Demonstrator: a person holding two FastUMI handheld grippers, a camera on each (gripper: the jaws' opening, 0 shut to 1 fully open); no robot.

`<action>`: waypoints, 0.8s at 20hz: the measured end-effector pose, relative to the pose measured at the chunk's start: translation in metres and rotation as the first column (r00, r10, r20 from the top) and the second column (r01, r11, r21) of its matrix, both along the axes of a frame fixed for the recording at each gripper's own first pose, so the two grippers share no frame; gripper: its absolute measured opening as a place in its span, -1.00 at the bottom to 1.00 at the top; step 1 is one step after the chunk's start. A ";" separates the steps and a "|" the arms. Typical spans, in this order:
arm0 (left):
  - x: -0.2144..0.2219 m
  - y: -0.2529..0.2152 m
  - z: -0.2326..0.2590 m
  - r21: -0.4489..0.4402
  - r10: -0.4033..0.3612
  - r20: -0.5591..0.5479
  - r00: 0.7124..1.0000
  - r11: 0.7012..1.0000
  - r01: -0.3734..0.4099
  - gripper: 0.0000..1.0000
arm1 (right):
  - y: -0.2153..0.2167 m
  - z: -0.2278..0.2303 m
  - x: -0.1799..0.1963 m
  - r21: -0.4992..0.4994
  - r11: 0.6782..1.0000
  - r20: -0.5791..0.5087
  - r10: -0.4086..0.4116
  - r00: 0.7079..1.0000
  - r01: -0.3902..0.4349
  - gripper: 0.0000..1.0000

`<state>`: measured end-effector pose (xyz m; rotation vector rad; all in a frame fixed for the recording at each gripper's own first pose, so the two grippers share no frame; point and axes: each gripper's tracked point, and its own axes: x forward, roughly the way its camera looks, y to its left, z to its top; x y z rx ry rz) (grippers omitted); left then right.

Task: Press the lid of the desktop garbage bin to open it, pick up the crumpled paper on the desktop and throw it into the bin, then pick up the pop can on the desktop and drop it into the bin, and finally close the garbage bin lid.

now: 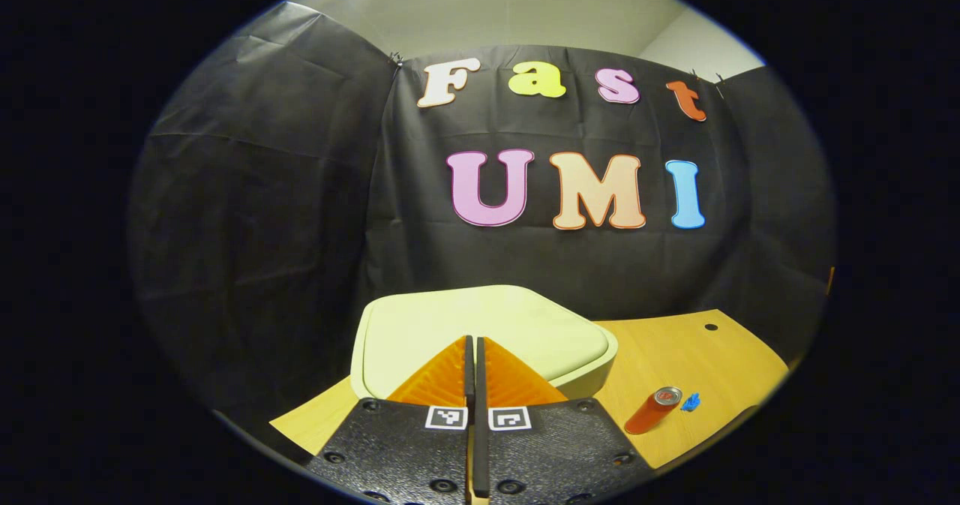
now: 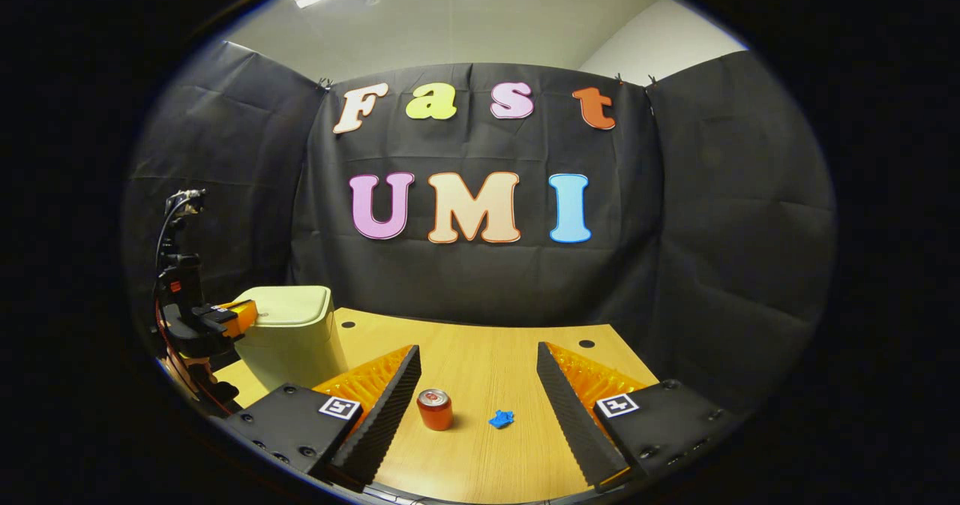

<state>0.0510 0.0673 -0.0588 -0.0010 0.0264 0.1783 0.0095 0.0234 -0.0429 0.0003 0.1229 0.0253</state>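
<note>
Left gripper (image 1: 474,349) had its fingers pressed flat together, holding nothing, and sat right over the bin's lid (image 1: 480,321), which was down; my guess is that closed tip was meant for poking the lid to pop it open. Right gripper (image 2: 477,376) hung wide apart and empty above the desk (image 2: 480,370), with the pop can (image 2: 434,409) and crumpled paper (image 2: 500,418) sitting between its fingers, probably lined up for the paper grab.
</note>
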 end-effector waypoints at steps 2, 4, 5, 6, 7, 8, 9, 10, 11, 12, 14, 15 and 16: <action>0.000 -0.001 0.004 -0.025 -0.012 0.022 1.000 1.000 0.013 -1.00 | 0.003 -0.002 0.000 0.002 1.000 0.001 0.010 1.000 -0.010 0.99; 0.000 -0.001 0.003 -0.013 -0.029 0.016 0.999 0.999 0.029 -1.00 | 0.004 -0.006 -0.001 -0.001 1.000 -0.012 0.020 1.000 -0.020 0.96; 0.000 -0.001 0.004 -0.006 -0.034 0.010 0.999 0.999 0.034 -1.00 | 0.005 -0.007 -0.002 -0.004 1.000 -0.016 0.025 1.000 -0.025 0.96; 0.001 -0.002 0.006 0.004 -0.043 0.005 0.999 0.999 0.042 -1.00 | 0.004 -0.008 -0.004 -0.009 1.000 -0.017 0.027 0.999 -0.027 0.96; 0.001 -0.002 0.009 0.025 -0.048 0.004 0.999 0.999 0.048 -1.00 | 0.002 -0.009 -0.005 -0.015 1.000 -0.021 0.027 0.999 -0.027 0.96; 0.003 -0.001 0.010 0.045 -0.055 -0.008 0.998 0.997 0.055 -1.00 | 0.002 -0.010 -0.005 -0.020 0.999 -0.023 0.028 0.999 -0.028 0.96; 0.004 -0.001 0.008 0.054 -0.056 -0.031 0.998 0.997 0.057 -1.00 | 0.001 -0.011 -0.005 -0.022 0.999 -0.026 0.029 0.999 -0.029 0.96; 0.004 -0.002 0.010 0.056 -0.057 -0.035 0.998 0.997 0.059 -1.00 | 0.000 -0.012 -0.006 -0.022 0.999 -0.027 0.030 0.999 -0.031 0.96; 0.005 -0.003 0.015 0.053 -0.058 -0.027 0.998 0.997 0.059 -1.00 | -0.002 -0.012 -0.006 -0.022 0.999 -0.028 0.030 0.999 -0.030 0.96; 0.005 -0.002 0.020 0.044 -0.056 -0.016 0.998 0.997 0.056 -1.00 | -0.003 -0.012 -0.006 -0.022 0.999 -0.030 0.028 0.999 -0.029 0.96; 0.002 0.000 0.025 0.033 -0.053 -0.010 0.999 0.998 0.053 -1.00 | -0.004 -0.012 -0.006 -0.020 0.999 -0.035 0.033 0.999 -0.034 0.96; 0.000 0.002 0.031 0.034 -0.048 -0.003 0.999 0.998 0.048 -1.00 | -0.006 -0.009 -0.005 -0.024 0.999 -0.029 0.035 0.999 -0.035 0.96; -0.003 0.003 0.039 0.038 -0.044 0.009 0.999 0.998 0.044 -1.00 | -0.008 -0.009 -0.004 -0.030 0.999 -0.025 0.035 0.999 -0.035 0.96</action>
